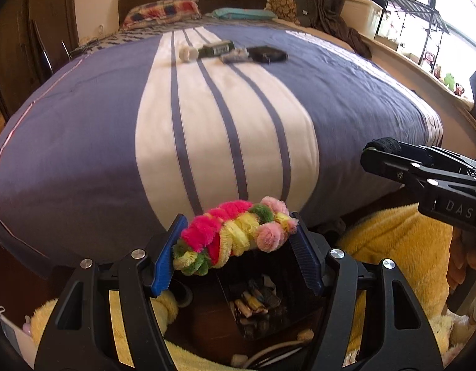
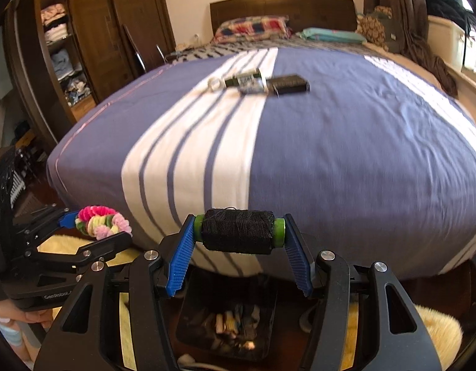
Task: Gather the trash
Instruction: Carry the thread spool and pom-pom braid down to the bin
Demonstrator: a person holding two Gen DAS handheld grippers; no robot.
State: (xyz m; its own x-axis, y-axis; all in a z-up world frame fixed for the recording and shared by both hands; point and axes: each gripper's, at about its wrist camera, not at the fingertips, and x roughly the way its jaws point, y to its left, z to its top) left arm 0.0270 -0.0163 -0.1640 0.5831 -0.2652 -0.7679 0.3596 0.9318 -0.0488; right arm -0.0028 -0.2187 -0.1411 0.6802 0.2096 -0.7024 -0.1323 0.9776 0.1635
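My left gripper [image 1: 238, 235] is shut on a fluffy pink, yellow and green pompom garland [image 1: 235, 232], held above a black trash bin [image 1: 262, 303] at the foot of the bed. My right gripper [image 2: 238, 232] is shut on a spool of black thread [image 2: 238, 231] with green ends, above the same bin [image 2: 225, 324], which holds several scraps. The right gripper shows at the right of the left wrist view [image 1: 383, 151]. The left gripper and garland [image 2: 102, 222] show at the left of the right wrist view. More items lie far up the bed: a white cup [image 1: 188, 53], a dark bottle [image 1: 216, 49], a black box [image 1: 267, 54].
A bed with a blue and white striped cover [image 1: 225, 123] fills the middle. Yellow fluffy rug [image 1: 401, 247] lies around the bin. A wooden wardrobe with shelves [image 2: 61, 46] stands left. A drying rack and window sill [image 1: 417, 24] are at the right.
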